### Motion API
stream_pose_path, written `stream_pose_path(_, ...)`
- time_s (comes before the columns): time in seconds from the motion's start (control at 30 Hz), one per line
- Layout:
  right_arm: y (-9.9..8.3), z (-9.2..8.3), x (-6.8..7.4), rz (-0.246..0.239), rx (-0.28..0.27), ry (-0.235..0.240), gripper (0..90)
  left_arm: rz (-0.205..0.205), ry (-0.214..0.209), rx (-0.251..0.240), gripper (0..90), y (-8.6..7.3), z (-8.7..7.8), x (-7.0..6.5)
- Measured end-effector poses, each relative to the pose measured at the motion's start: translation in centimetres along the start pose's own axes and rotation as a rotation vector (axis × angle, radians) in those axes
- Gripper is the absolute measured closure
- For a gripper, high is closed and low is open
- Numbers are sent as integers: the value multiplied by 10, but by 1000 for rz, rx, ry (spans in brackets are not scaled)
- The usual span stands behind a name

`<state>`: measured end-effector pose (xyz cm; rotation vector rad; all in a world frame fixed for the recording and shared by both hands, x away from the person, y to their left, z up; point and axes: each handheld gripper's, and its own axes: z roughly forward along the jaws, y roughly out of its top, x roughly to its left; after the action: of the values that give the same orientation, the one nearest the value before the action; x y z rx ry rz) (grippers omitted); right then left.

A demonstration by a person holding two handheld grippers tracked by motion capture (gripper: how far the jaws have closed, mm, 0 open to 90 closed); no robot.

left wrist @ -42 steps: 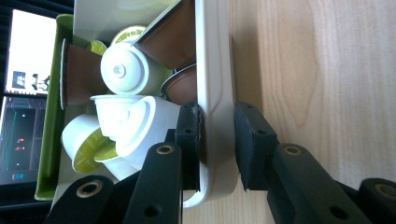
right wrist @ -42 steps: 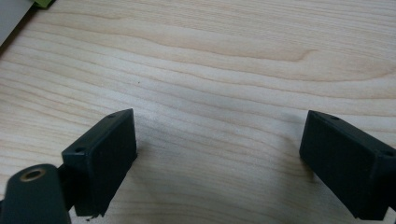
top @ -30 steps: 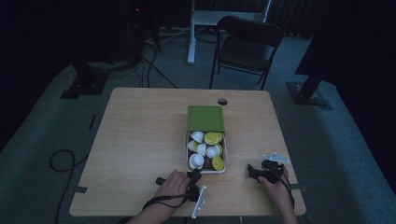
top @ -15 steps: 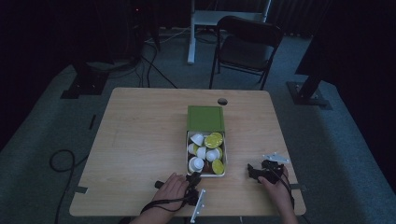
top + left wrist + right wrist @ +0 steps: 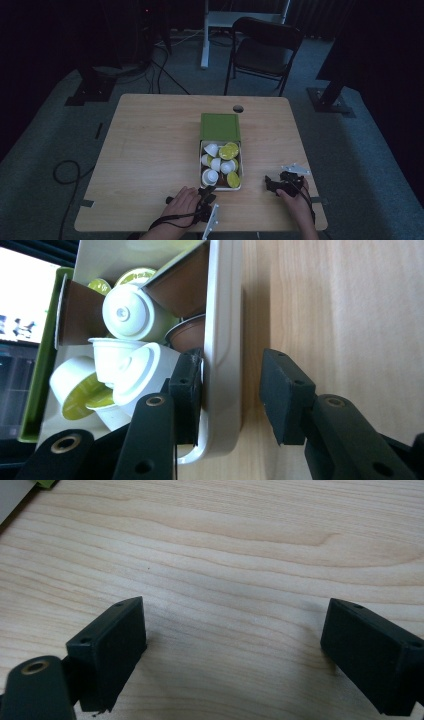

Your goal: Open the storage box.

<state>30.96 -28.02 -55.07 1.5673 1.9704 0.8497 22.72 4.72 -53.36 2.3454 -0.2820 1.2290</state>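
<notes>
White box [image 5: 220,188] of coffee capsules [image 5: 131,315] sits lower centre of the high view, its green lid [image 5: 220,126] hinged back just above it. Left gripper [image 5: 231,392] straddles the box's near wall at lower centre of its own view: one pad inside beside the capsules, the other outside and clear of the wall. Jaws have just been opening, likely letting go after positioning the box. Right gripper [image 5: 232,652] rests parked lower right on bare table [image 5: 250,555], jaws wide, nothing between them.

Black folding chair [image 5: 264,46] behind table [image 5: 150,150]
</notes>
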Motion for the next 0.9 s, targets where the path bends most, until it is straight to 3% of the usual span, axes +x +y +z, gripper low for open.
stream_pose_path(0.1,0,0,0,0,0,0,104,-21,-14,-21,609,2,-3,2)
stream_pose_path(0.13,0,0,0,0,0,0,104,-71,-44,-45,591,4,-6,5)
stream_pose_path(0.27,0,0,0,0,0,0,104,-92,-64,-58,593,9,-14,12)
stream_pose_path(0.43,0,0,0,0,0,0,104,-136,-67,-99,618,14,-24,22)
stream_pose_path(0.5,0,0,0,0,0,0,104,-136,-67,-99,618,14,-24,22)
stream_pose_path(0.53,0,0,0,0,0,0,104,-181,-73,-134,613,15,-28,31)
stream_pose_path(0.6,0,0,0,0,0,0,104,-215,-79,-150,611,15,-30,37)
stream_pose_path(0.8,0,0,0,0,0,0,104,-292,-72,-179,611,8,-37,56)
stream_pose_path(0.9,0,0,0,0,0,0,104,-308,-71,-184,610,6,-39,60)
